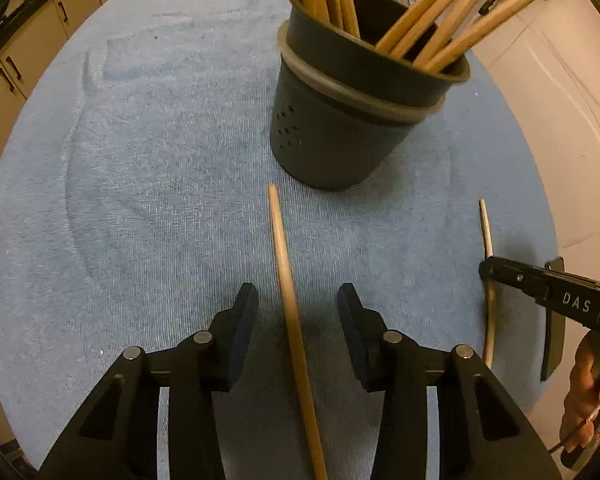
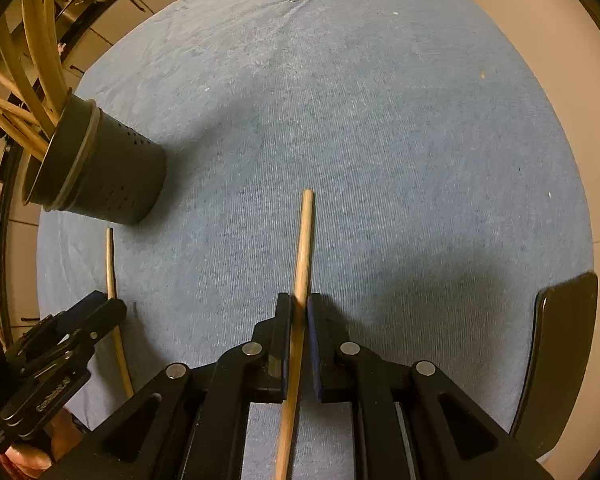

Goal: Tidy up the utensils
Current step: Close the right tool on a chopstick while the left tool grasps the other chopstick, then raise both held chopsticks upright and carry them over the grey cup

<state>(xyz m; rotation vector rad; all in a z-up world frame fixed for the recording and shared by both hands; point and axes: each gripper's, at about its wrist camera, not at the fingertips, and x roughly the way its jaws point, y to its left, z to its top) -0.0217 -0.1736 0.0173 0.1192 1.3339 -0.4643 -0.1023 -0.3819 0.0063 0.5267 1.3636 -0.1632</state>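
Left wrist: the left gripper (image 1: 298,300) stands spread astride a wooden stick (image 1: 290,312) lying just before the dark utensil holder (image 1: 340,132).

Right wrist: the right gripper (image 2: 299,312) apparently pinches another wooden stick (image 2: 300,280), right of that holder (image 2: 112,184).

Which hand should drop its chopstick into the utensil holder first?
Right, probably. The right gripper is already clamped on its chopstick, so it only needs to lift and carry it to the utensil holder. The left gripper stands open astride the other chopstick, pads not touching.
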